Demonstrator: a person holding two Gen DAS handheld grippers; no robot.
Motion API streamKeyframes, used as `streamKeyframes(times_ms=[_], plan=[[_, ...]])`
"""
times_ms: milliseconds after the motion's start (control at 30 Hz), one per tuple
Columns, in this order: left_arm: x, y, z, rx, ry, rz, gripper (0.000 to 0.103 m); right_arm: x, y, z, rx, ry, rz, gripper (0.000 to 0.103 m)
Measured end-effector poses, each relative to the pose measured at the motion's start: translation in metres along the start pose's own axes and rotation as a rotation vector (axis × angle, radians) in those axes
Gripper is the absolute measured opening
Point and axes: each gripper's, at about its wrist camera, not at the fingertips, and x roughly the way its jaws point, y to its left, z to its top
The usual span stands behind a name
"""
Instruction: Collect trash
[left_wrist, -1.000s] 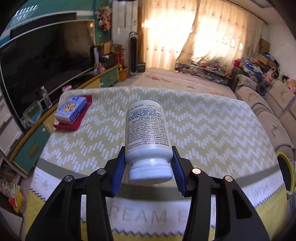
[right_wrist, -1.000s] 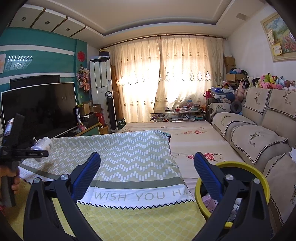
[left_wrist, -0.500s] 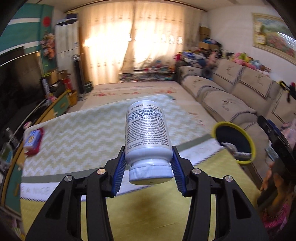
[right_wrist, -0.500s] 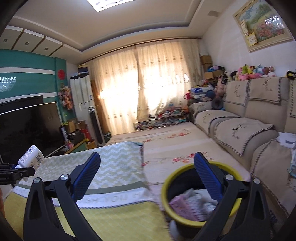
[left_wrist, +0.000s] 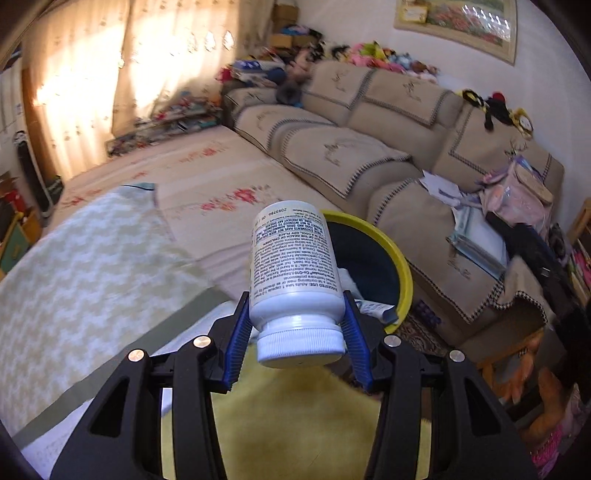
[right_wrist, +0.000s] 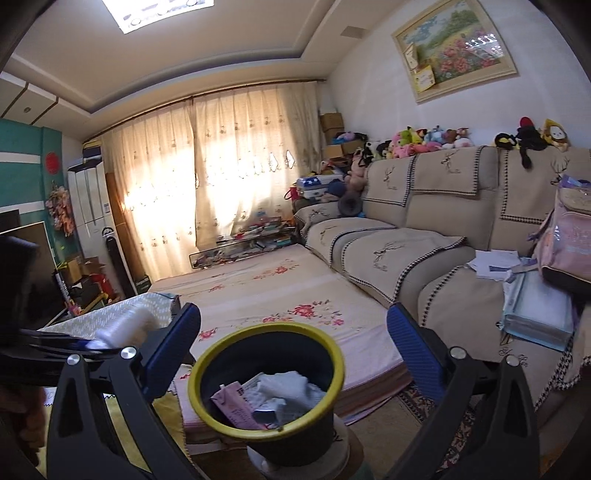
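One white pill bottle (left_wrist: 295, 273) is pinched between the blue pads (left_wrist: 238, 339) of the left hand-held gripper (left_wrist: 295, 343), cap toward the camera and base pointing away, its printed label readable upside down. It is held in the air, clear of any surface. Just beyond it in the left wrist view, partly hidden by the bottle, the yellow-rimmed trash bin (left_wrist: 400, 269) is seen, with crumpled paper visible inside.

The right hand-held gripper (right_wrist: 293, 341) is spread wide and holds nothing; the trash bin (right_wrist: 266, 432) is framed between its two fingers from above. Inside the bin a pink carton (right_wrist: 232, 406), white tissue (right_wrist: 284, 387) and some smaller scraps are already lying, so part of the collecting is judged to be done. At the left edge of the right wrist view the bottle (right_wrist: 125, 326) appears blurred, beside the bin and not yet over its mouth.

As far as can be judged, the current item is in the carrying stage: it has been grasped and brought near the bin, but it has not been released. What is left for this item is to bring it over the opening and let the pads part so that it drops among the trash. Whether more trash remains to be gathered cannot be told; only the patterned cloth (left_wrist: 74, 266), the floral mat (left_wrist: 221, 188) and the sofa (left_wrist: 369, 155) with papers and a bag on it are shown, and none of these is clearly litter.
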Motion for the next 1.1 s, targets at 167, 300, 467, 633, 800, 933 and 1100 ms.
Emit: streamKeyframes(times_ms=[167,300,467,633,800,933,1100], plan=[[0.070,-0.014,0.027,0.016,0.077,-0.020,0.047,-0.006,-0.013,0.008,0.015,-0.028,-0.021,0.096],[0.114,-0.007,0.046,-0.003,0.080,-0.025,0.057,-0.008,-0.014,0.009,0.026,-0.032,-0.014,0.096],[0.122,0.016,0.051,-0.051,0.068,0.005,0.065,-0.010,-0.001,0.008,0.025,-0.017,0.029,0.096],[0.010,0.044,0.016,-0.089,-0.119,0.072,0.079,-0.010,0.027,0.005,0.001,0.007,0.128,0.096],[-0.109,0.076,-0.062,-0.174,-0.233,0.251,0.098,-0.013,0.069,-0.005,-0.032,0.056,0.257,0.096],[-0.177,0.087,-0.131,-0.255,-0.280,0.425,0.098,-0.028,0.102,-0.013,-0.091,0.075,0.341,0.096],[-0.243,0.096,-0.193,-0.348,-0.299,0.548,0.098,-0.053,0.134,-0.015,-0.160,0.093,0.405,0.096]])
